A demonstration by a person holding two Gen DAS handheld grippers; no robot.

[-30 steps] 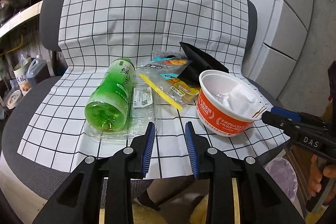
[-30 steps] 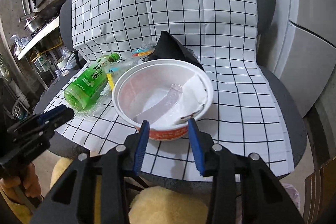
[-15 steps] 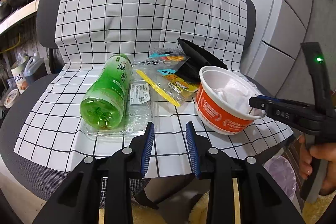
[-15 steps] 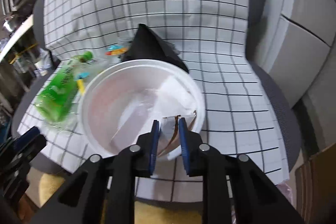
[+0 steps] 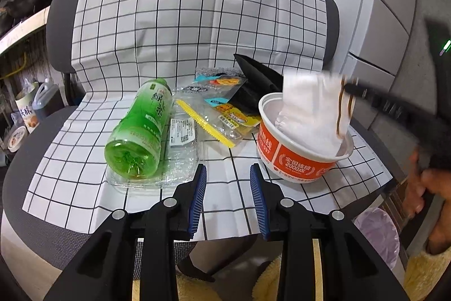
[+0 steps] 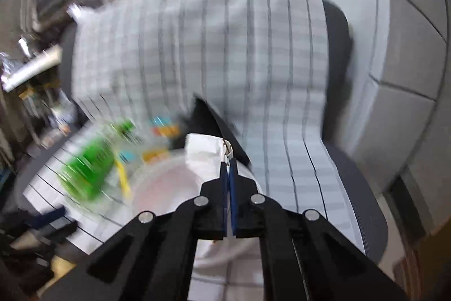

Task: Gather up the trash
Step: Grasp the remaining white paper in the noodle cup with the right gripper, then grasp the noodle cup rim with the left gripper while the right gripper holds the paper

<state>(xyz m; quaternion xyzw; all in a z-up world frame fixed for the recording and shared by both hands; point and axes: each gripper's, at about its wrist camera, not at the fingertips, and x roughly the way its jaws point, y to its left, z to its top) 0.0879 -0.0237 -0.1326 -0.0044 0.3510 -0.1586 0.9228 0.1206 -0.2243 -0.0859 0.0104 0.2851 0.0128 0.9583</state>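
Observation:
An orange instant-noodle bowl (image 5: 296, 162) stands on the checked cloth at the right. My right gripper (image 5: 349, 88) is shut on a white paper sheet (image 5: 310, 109) with brown stripes and holds it up, its lower end still in the bowl. In the blurred right wrist view the paper (image 6: 203, 151) hangs from the shut right gripper (image 6: 228, 162) over the bowl (image 6: 169, 188). A green bottle (image 5: 138, 129) lies on a clear plastic tray (image 5: 180, 157), beside snack wrappers (image 5: 222, 109) and a black wrapper (image 5: 259, 75). My left gripper (image 5: 227, 168) hovers open near the cloth's front edge, holding nothing.
The checked cloth (image 5: 197, 19) covers a grey chair's seat and back. A bin with a purple liner (image 5: 377, 233) sits on the floor at lower right. A grey cabinet (image 5: 380, 27) stands to the right. A hand (image 5: 428, 188) holds the right gripper's handle.
The right gripper went from open at the bowl's rim to shut on the white paper, then rose and pulled it partly out of the bowl. The left gripper stayed put.

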